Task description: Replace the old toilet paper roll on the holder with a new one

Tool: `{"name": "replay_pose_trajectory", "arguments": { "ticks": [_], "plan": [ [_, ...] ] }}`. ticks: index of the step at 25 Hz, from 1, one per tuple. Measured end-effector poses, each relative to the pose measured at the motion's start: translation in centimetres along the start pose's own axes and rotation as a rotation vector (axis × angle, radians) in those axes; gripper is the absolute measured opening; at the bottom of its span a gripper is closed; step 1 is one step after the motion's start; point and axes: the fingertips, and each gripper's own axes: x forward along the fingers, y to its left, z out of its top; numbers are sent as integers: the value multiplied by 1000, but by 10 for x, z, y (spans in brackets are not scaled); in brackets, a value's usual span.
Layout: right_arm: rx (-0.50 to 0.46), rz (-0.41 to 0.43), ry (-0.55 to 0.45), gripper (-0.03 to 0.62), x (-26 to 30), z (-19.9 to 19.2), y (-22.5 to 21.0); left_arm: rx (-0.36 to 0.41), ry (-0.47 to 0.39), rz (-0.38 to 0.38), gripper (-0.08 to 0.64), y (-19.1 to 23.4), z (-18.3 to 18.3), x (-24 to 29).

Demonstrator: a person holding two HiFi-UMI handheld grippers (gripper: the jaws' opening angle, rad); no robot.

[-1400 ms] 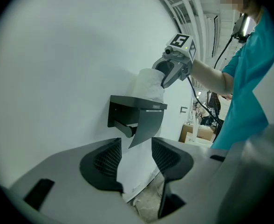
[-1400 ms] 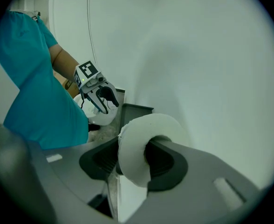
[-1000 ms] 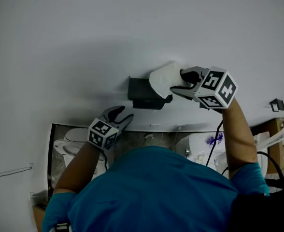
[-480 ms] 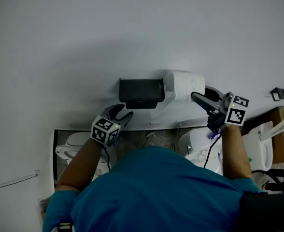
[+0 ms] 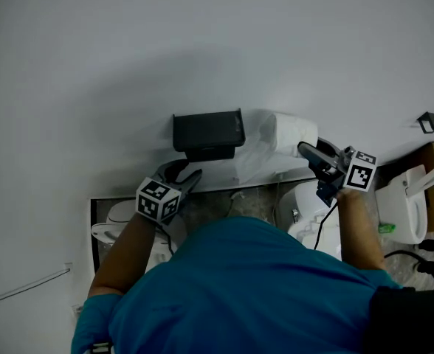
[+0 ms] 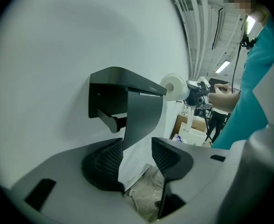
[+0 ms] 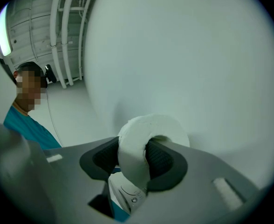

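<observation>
1. The person's teal shirt (image 5: 232, 286) filled the bottom of the head view, with both forearms reaching out from it toward the wall.
2. The left gripper (image 5: 181, 172) hung just under the holder with its jaws apart, clamped on nothing. In the left gripper view the lower corner of the holder's cover lined up with one jaw, and whether they touched could not be told.
3. The right gripper (image 7: 133, 157) was closed on the toilet paper roll (image 7: 144, 124). One jaw sat outside the roll and the other inside its core hole, squeezing the roll's wall between them.
4. The roll was held in the air to the right of the black holder (image 5: 208, 133), off it and close to the white wall (image 5: 202, 50).
5. The holder's short bar (image 6: 110, 122) carried no roll.
6. A thin white sheet (image 5: 252, 152) hung between the holder and the roll.
7. White toilets (image 5: 403, 211) stood on the floor below.
</observation>
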Motion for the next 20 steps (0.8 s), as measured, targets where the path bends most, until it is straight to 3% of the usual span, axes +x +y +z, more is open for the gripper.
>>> {"name": "replay_pose_trajectory", "arguments": {
  "ticks": [7, 10, 15, 20],
  "plan": [
    [51, 4, 12, 164, -1, -21, -17, -4, 19, -78, 184, -18, -3, -21],
    [106, 10, 22, 164, 0, -38, -29, -85, -26, -131, 37, -24, 3, -34],
    [211, 42, 47, 164, 19, -77, -50, -177, -68, -204, 38, -25, 5, -44],
    [351, 132, 25, 164, 54, -105, -64, -245, -94, -268, 43, -17, 6, -53]
  ]
}}
